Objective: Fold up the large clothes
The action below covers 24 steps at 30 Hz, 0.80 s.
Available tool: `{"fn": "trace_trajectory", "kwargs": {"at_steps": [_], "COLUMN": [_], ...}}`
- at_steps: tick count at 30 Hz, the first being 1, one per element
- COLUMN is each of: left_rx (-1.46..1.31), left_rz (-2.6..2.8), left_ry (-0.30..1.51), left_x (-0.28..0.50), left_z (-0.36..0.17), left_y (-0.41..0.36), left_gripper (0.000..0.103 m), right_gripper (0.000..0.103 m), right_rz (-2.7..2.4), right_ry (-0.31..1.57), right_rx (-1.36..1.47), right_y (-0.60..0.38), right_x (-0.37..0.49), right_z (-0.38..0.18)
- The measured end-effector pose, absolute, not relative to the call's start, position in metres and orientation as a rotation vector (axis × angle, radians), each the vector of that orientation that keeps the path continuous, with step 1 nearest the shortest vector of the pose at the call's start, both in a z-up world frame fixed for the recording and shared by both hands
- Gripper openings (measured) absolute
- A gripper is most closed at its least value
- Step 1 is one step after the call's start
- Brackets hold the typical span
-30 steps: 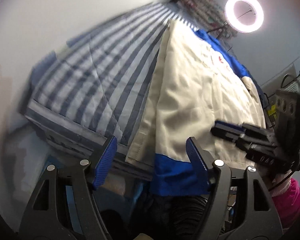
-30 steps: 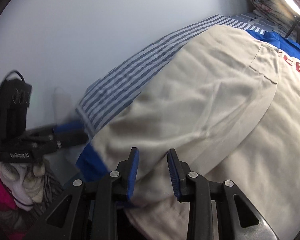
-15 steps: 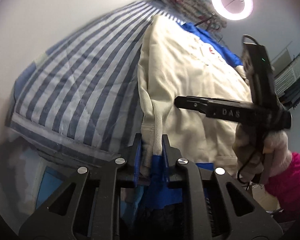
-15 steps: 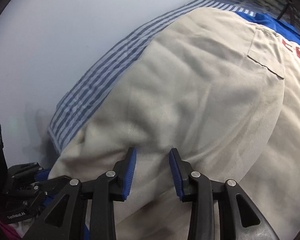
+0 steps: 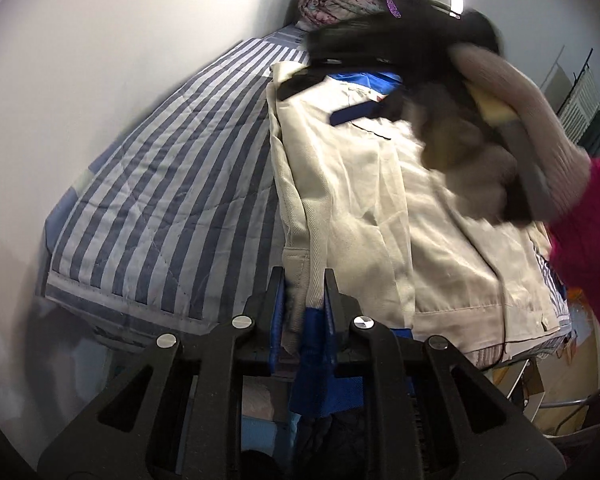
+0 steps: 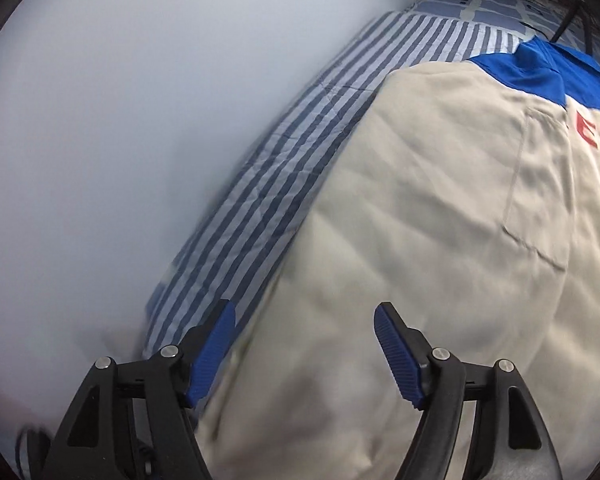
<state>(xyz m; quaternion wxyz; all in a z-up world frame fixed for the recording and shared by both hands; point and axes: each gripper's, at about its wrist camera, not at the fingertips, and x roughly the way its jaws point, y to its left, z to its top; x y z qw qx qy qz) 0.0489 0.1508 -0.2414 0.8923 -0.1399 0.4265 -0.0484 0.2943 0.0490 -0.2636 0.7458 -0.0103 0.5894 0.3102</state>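
Right gripper (image 6: 304, 350) just popped wide open over the jacket (image 6: 440, 260), left gripper (image 5: 302, 304) still clamped on its hem, so mid-fold regrip probably.

The left gripper (image 5: 302, 312) pinches the near hem of the cream jacket (image 5: 352, 208), which lies on the striped bed (image 5: 172, 184). The blurred right gripper (image 5: 384, 108) hovers over the jacket's far end.

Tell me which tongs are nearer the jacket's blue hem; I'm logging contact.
Left. The left tongs are clamped on the blue hem; the right tongs hang open over the jacket's cream fabric.
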Motion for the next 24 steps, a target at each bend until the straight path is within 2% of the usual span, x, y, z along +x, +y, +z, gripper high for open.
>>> {"fn": "trace_trajectory", "kwargs": {"at_steps": [12,13,14,17,20,24], "left_rx": [-0.201,-0.192,-0.181,-0.156,-0.100,-0.015], "left_rz": [-0.116,-0.115,-0.113,-0.119,-0.133,-0.158], "left_ry": [0.879,0.880,0.879,0.872,0.859,0.844], "left_x": [0.052,0.052,0.053,0.052,0.052,0.052], "left_z": [-0.232,-0.231,-0.230,-0.223,-0.213,-0.199], "left_y": [0.132,0.129,0.127,0.117,0.100,0.070], "left_gripper": [0.014,0.014,0.014,0.014,0.013,0.013], "right_gripper": [0.073,0.063,0.045,0.020,0.007,0.004], "right_rz": [0.473,0.463,0.450,0.446,0.485,0.554], "right_ry": [1.325,1.326,1.324,1.306,1.295,1.267], "right_rx": [-0.339,-0.355,-0.375,-0.382,-0.248,-0.028], "right_y": [0.110,0.111,0.114,0.102,0.065,0.006], "right_x": [0.305,0.307,0.309,0.309,0.317,0.325], "right_z": [-0.297,-0.300,-0.305,-0.303,-0.290,-0.268]}}
